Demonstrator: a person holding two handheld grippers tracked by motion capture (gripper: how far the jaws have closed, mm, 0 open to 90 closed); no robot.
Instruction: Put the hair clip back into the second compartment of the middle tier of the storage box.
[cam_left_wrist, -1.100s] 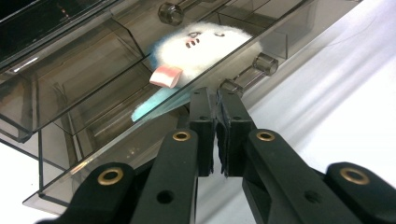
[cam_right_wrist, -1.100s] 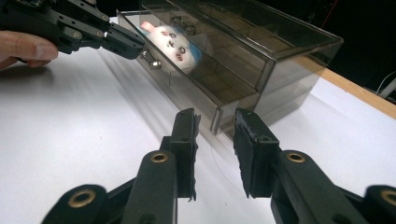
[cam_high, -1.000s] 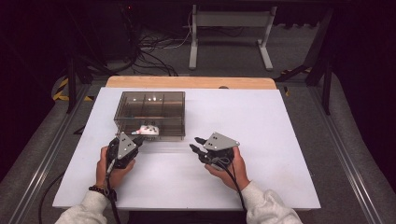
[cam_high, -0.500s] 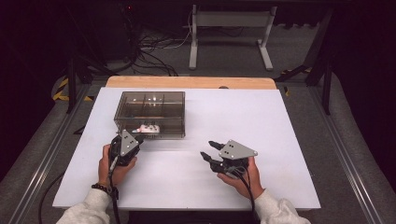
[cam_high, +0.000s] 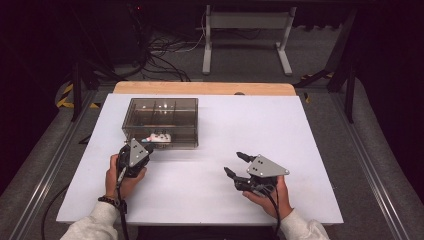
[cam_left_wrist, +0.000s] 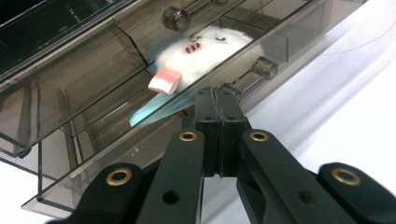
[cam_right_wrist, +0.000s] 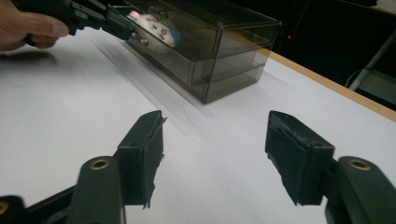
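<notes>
While we clamp the left gripper (cam_left_wrist: 217, 100) shut at the drawer box (cam_high: 161, 122), its plush toy (cam_left_wrist: 205, 51) sits inside.
Our right gripper (cam_right_wrist: 215, 154), jaws just opening and empty, rests on the near right; drawer closure looks unfinished.

Your white counter (cam_high: 210, 150) brightly lit from above, surroundings dark, soft shadows under your hands, glare streaks on the smoky drawer box (cam_left_wrist: 93, 70), near jaws soft-focused, high view slightly grainy.

Left gripper (cam_left_wrist: 217, 100): jaws shut, tips at smoky drawer box (cam_left_wrist: 70, 93) front; white plush toy (cam_left_wrist: 205, 53) lay inside.
</notes>
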